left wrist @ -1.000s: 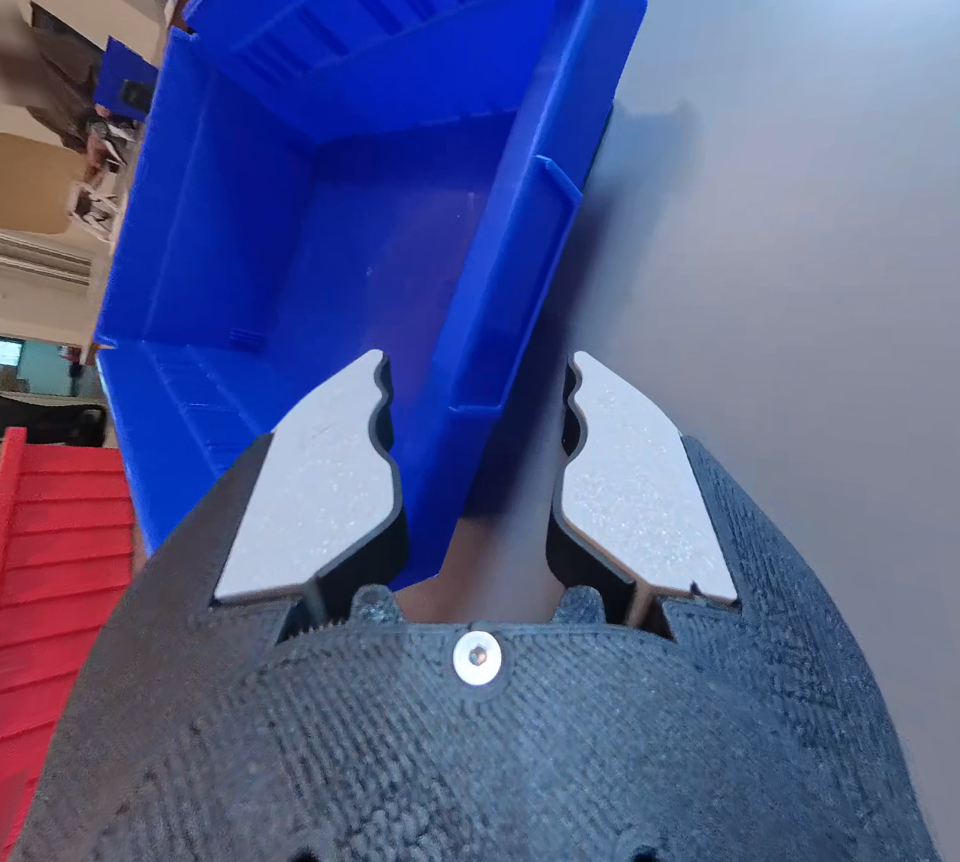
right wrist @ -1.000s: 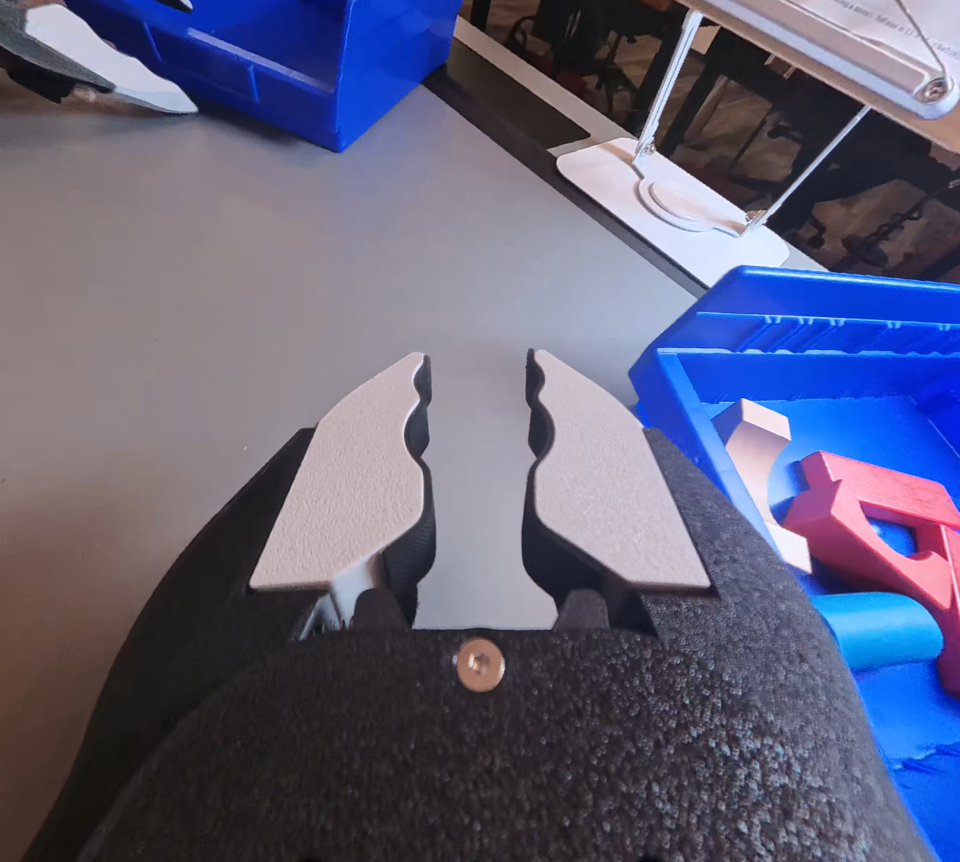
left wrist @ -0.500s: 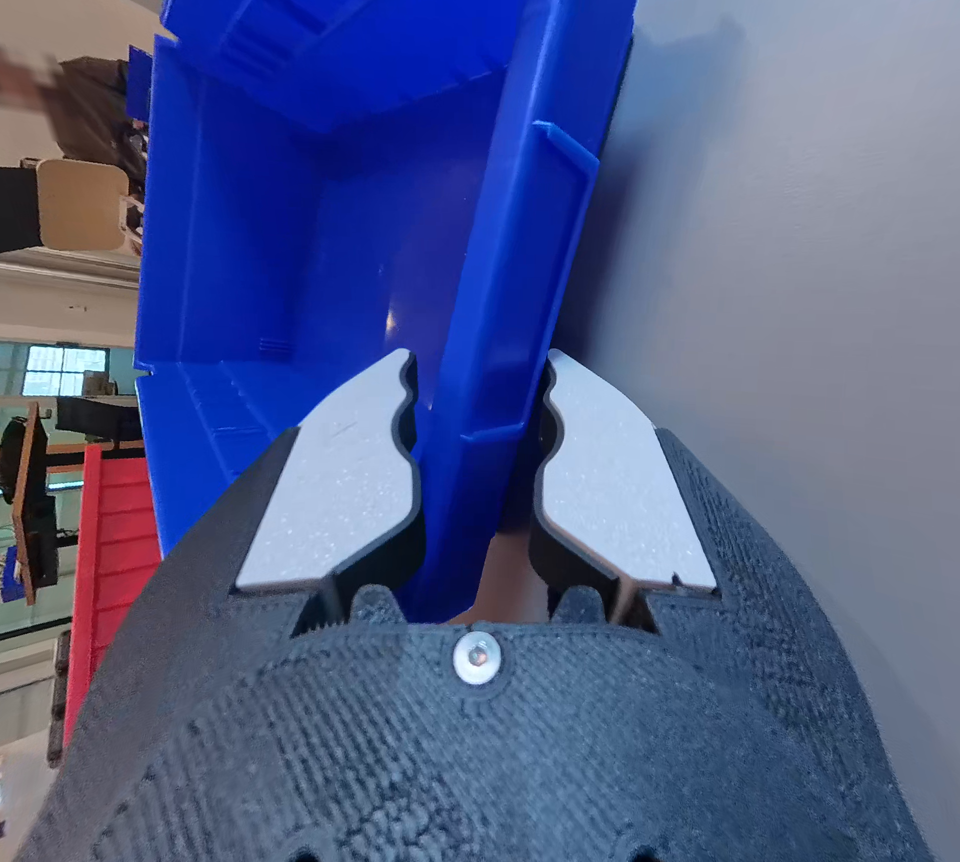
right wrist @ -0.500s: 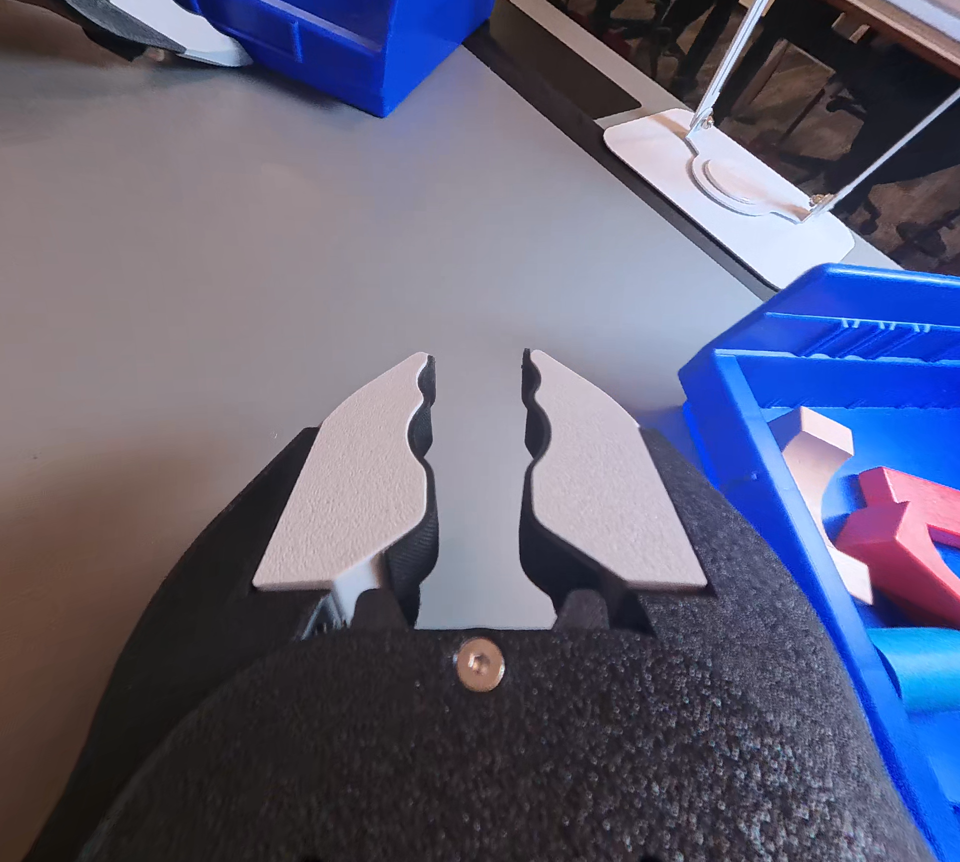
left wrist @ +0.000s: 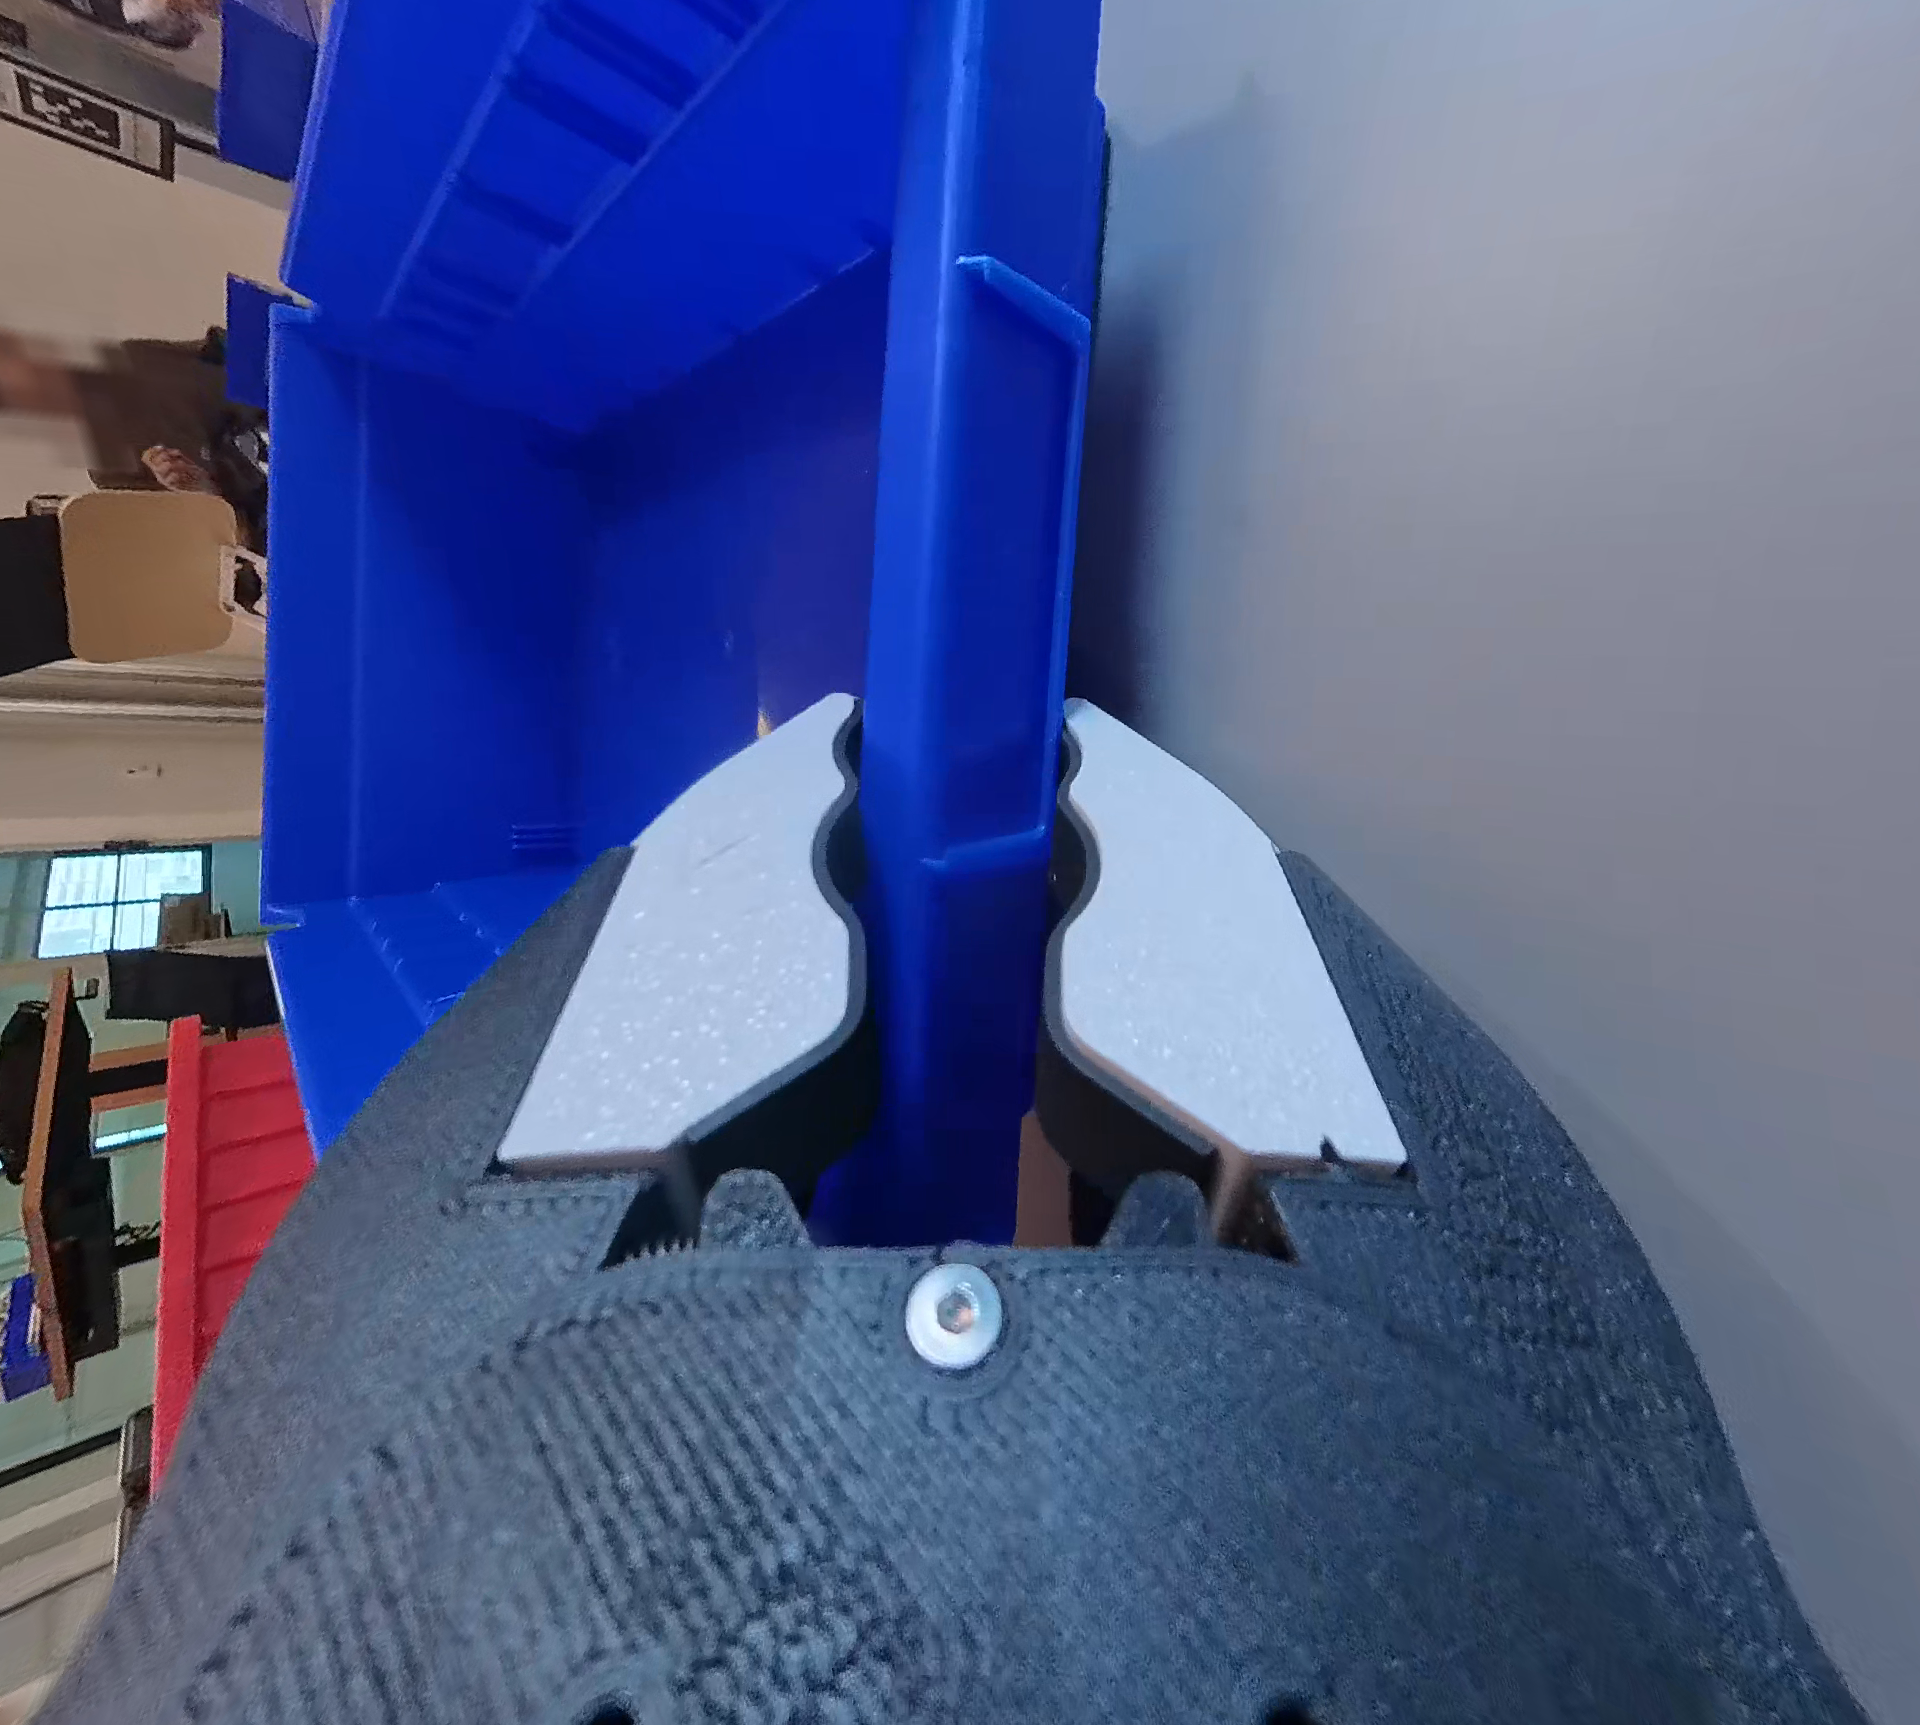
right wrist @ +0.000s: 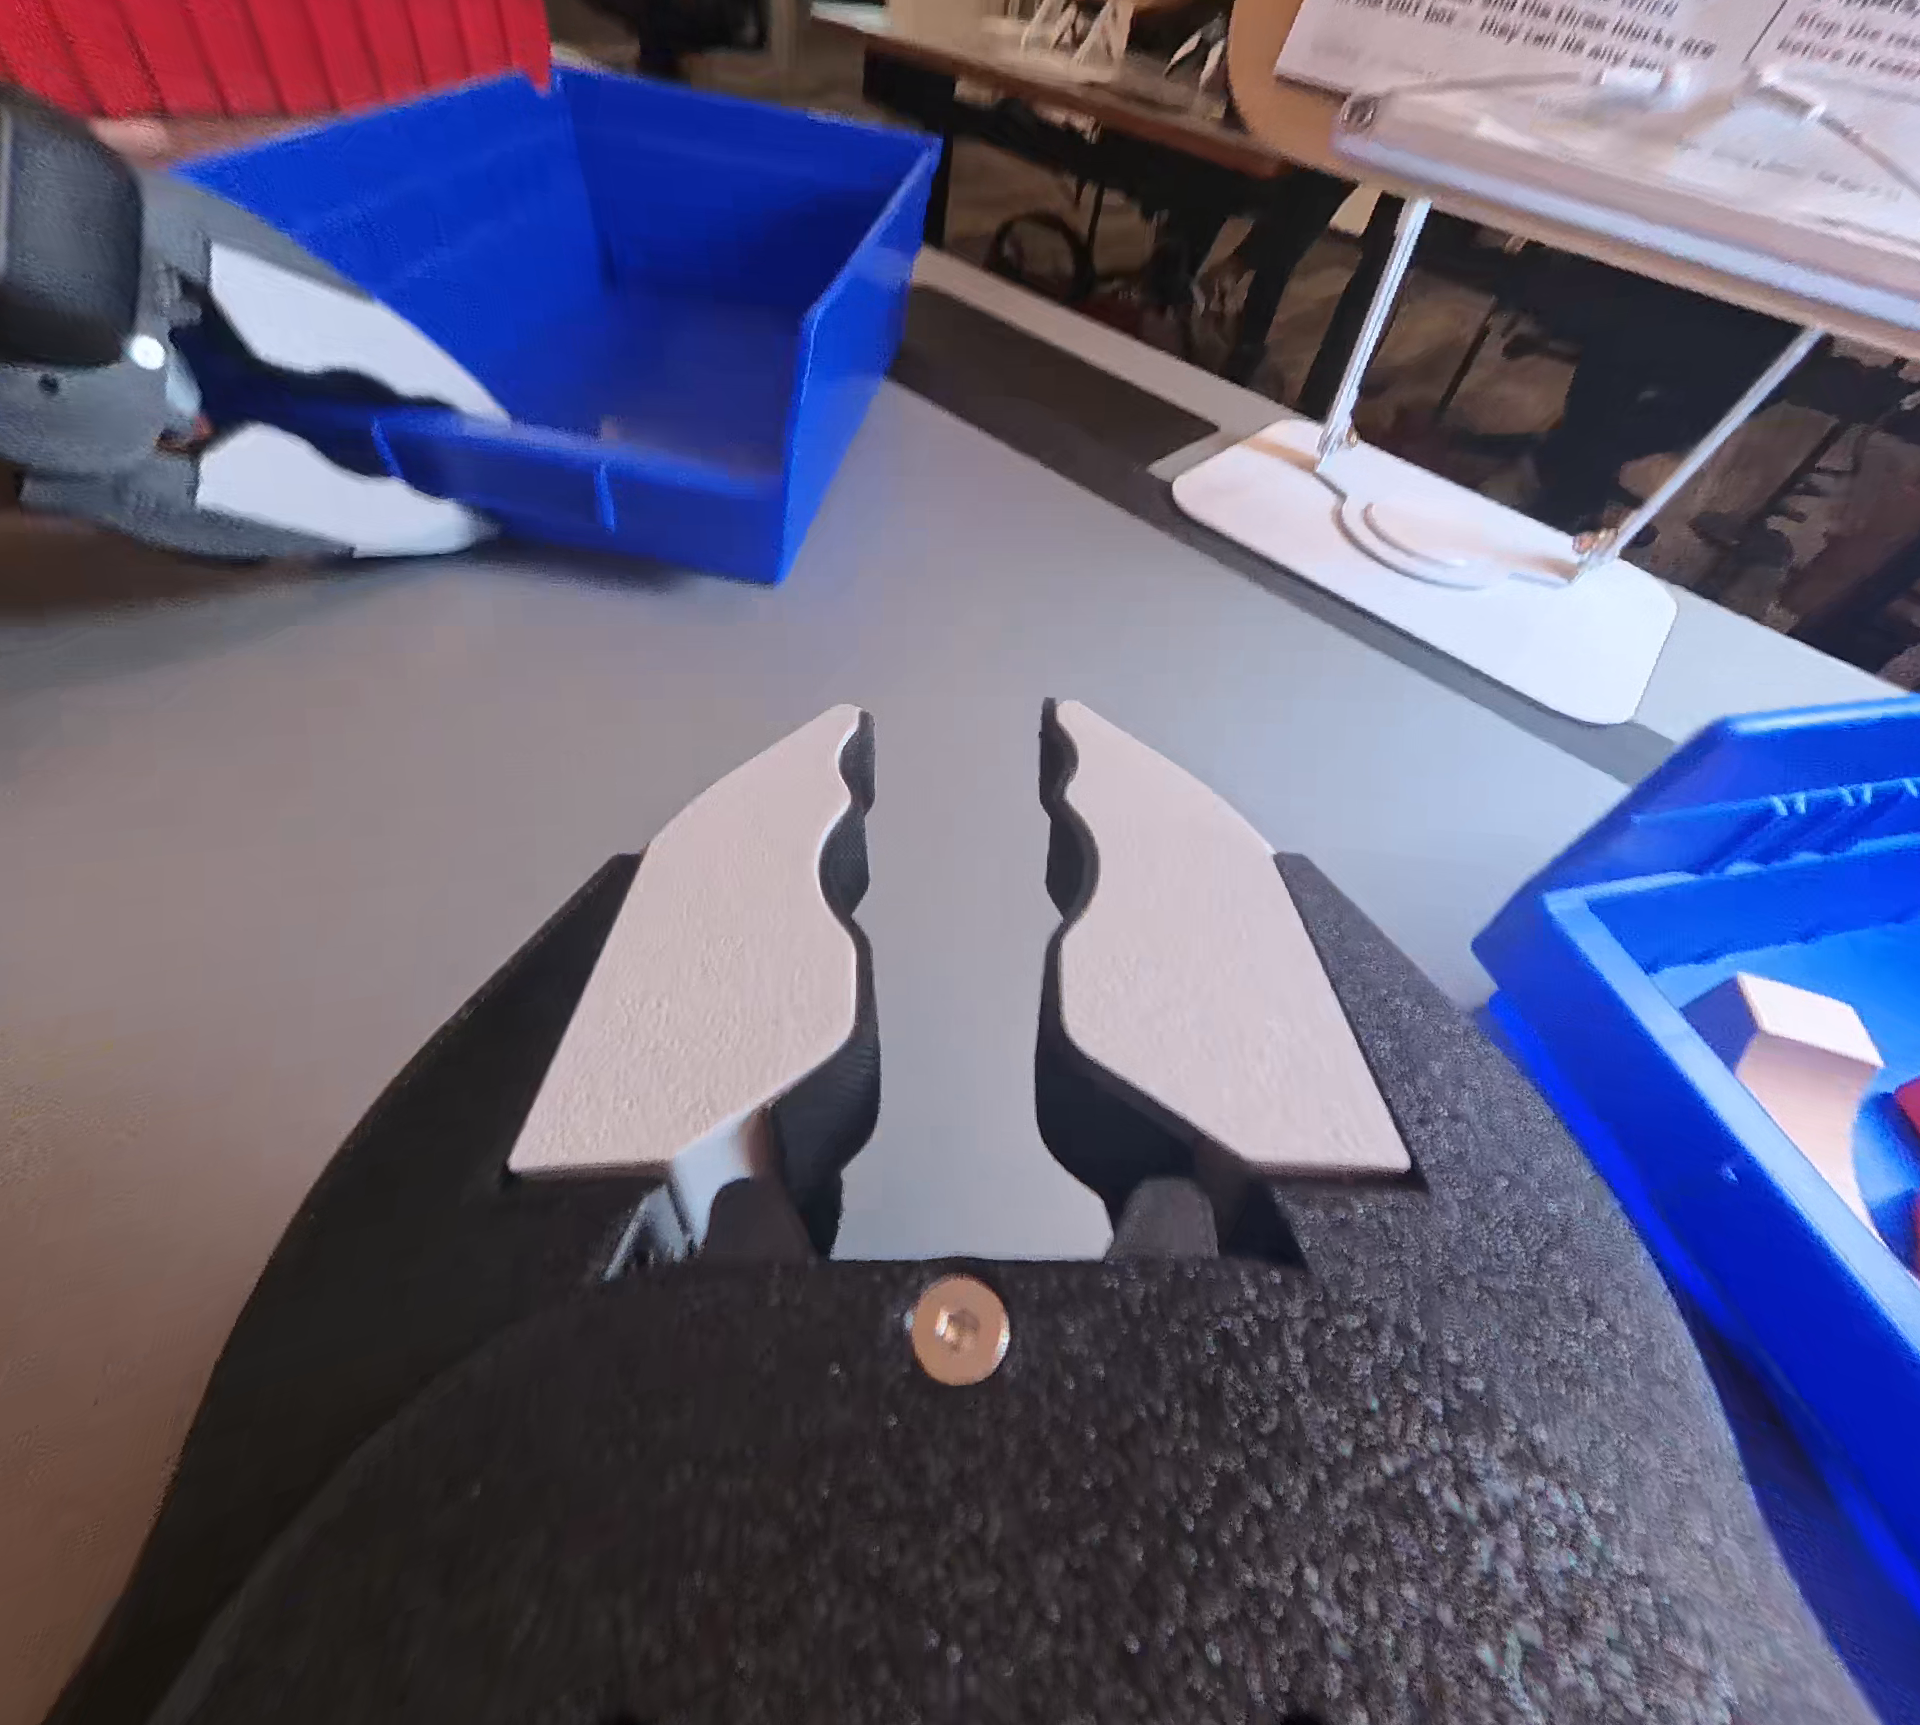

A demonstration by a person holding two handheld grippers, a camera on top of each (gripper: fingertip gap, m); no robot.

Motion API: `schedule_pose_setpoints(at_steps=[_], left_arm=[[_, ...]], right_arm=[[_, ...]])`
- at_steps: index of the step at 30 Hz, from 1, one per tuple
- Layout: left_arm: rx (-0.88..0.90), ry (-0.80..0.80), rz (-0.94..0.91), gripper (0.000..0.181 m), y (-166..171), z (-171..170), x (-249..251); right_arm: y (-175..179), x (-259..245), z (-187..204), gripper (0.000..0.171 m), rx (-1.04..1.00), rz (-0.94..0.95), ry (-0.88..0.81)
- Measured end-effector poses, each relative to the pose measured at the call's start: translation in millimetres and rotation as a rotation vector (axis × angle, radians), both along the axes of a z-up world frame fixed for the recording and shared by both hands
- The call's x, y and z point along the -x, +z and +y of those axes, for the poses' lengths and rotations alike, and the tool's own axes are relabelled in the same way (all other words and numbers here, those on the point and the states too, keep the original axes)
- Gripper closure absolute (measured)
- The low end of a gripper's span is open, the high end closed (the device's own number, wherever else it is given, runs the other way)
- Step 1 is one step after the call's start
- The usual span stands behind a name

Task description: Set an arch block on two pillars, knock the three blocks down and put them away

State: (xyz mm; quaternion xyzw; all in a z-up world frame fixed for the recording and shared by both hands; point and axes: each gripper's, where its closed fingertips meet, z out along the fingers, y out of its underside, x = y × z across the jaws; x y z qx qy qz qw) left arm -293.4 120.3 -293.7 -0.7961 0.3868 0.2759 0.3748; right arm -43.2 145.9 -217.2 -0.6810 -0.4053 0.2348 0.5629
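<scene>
- Two blue bins sit on the grey table (right wrist: pixel 1039 636): the left gripper (left wrist: pixel 958 725) is clamped on the empty bin's (left wrist: pixel 977 428) front wall.
- The right gripper (right wrist: pixel 954 719), fingers apart and holding nothing, hovers just left of the second bin (right wrist: pixel 1621 1114), where a tan block (right wrist: pixel 1808 1062) lies.

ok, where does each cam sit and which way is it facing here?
Left wrist view: on the left gripper, rolled sideways, looking along the empty blue plastic bin's front wall, clamped between its fingers.
Right wrist view: on the open right gripper, low over the grey table, facing the white document stand.
Shared: that bin and left gripper.
</scene>
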Motion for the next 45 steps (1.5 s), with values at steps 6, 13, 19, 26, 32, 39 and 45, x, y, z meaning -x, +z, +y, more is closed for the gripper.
schedule_pose_setpoints(at_steps=[6, 13, 19, 26, 32, 39, 45], left_arm=[[-0.021, -0.099, 0.005, 0.148, 0.6, -4.4, -28.1], [-0.063, -0.292, 0.032, 0.148, 1.6, -11.9, -67.7], [-0.062, -0.413, 0.044, 0.149, 1.6, -24.8, -100.6], [-0.076, -0.559, 0.032, 0.148, 1.6, -41.1, -141.5], [-0.113, -0.626, 0.047, 0.147, 2.2, -46.4, -156.5], [-0.143, -0.636, 0.053, 0.146, 2.8, -38.1, -167.0], [-0.161, -0.692, 0.050, 0.145, 3.3, -15.0, -177.0]], right_arm=[[8.4, 15.5, 28.4, 0.140, 0.033, 0.154, -0.061], [18.6, 13.6, 44.8, 0.139, -0.011, 0.183, -0.108], [25.1, 1.0, 50.4, 0.139, -0.092, 0.137, -0.131], [37.0, -45.6, 58.5, 0.139, -0.126, 0.103, -0.180], [87.6, -134.0, 73.8, 0.122, -0.282, 0.044, -0.429], [39.5, -255.5, 94.7, 0.095, -0.003, 0.051, -0.739], [-33.2, -267.8, 114.4, 0.125, 0.254, 0.014, -0.715]])
